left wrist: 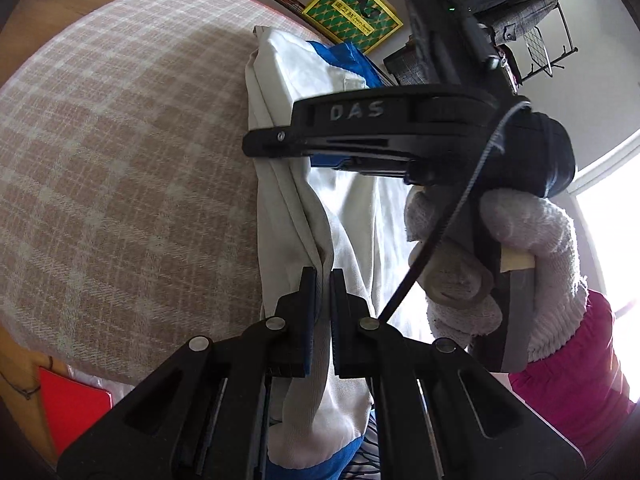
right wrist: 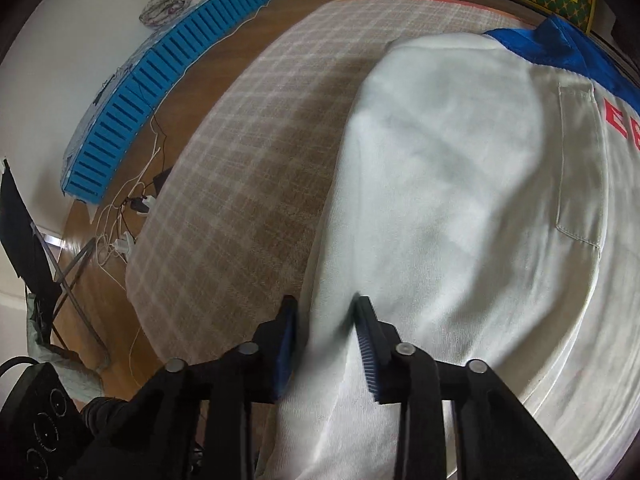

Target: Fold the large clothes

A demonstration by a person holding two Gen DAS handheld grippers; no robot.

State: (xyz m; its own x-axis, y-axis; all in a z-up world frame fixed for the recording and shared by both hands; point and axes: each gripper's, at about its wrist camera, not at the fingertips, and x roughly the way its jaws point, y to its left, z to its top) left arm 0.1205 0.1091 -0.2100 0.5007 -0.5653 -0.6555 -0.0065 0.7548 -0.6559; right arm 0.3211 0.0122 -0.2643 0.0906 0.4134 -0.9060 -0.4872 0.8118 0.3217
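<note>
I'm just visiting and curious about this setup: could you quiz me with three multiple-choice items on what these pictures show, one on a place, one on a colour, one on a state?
1. Where does the white garment lie?
A. On the checked cloth
B. On the shelf
C. On the wooden floor

2. What colour is its lettering?
A. Green
B. Red
C. Black

3. How do the left tongs stand?
A. Wide open, empty
B. Out of view
C. Shut on white fabric

Answers: 1 A, the garment spreads over the checks; 2 B, red letters beside the pocket; 3 C, fabric is pinched between the pads.
</note>
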